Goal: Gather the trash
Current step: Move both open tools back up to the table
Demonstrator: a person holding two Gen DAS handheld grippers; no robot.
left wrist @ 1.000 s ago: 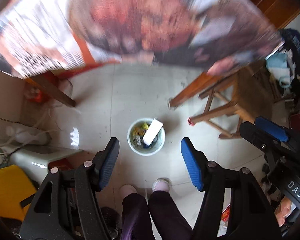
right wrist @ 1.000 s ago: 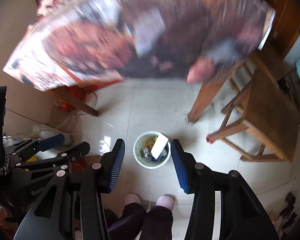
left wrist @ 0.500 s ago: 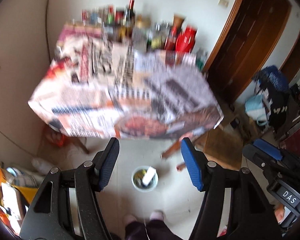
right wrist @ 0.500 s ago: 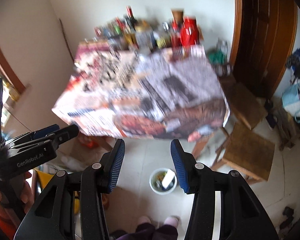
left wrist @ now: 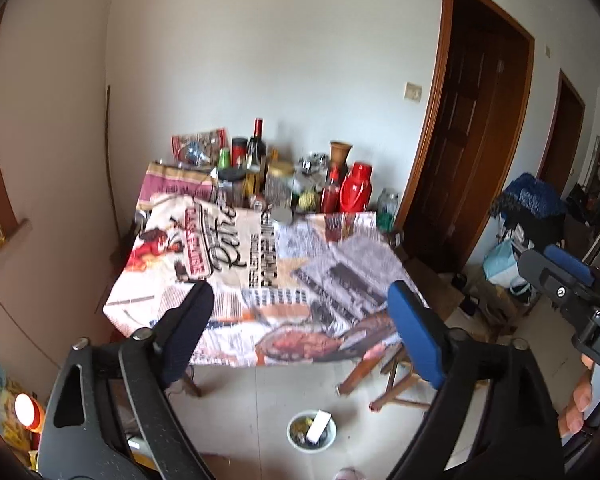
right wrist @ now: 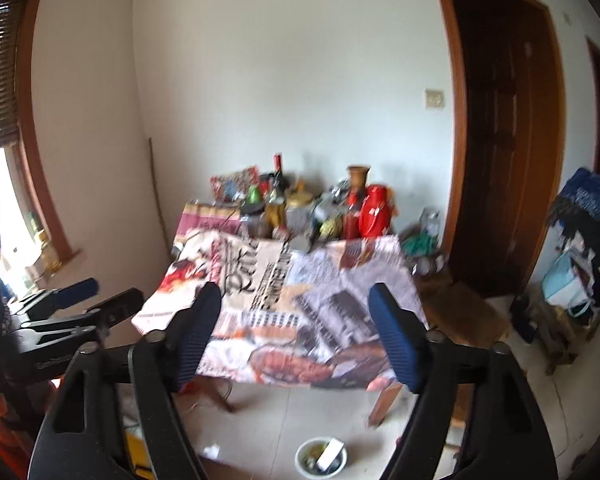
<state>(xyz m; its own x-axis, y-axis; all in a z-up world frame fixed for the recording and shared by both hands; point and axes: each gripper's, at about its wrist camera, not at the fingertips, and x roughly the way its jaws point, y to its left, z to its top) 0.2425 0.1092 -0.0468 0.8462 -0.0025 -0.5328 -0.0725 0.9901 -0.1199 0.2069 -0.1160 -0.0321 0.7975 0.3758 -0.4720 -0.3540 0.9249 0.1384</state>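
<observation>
Looking from the left wrist, the left gripper (left wrist: 300, 332) hung above a table (left wrist: 260, 280) draped in a printed cloth, its fingers spread wide apart and holding nothing. A white trash bin (left wrist: 311, 431), with wrappers and a white box inside, stood on the tiled floor in front of the table. From the right wrist, the right gripper (right wrist: 296, 336) was likewise spread and empty, the bin (right wrist: 321, 457) low between its fingers; bottles and a red thermos (right wrist: 374, 211) crowded the table's far edge.

A small round white bin (left wrist: 311, 435) stands upright on the pale tiled floor, at six o'clock from the table. It holds yellowish wrappers and a white box (left wrist: 318, 426) leaning tilted toward its two o'clock rim.
</observation>
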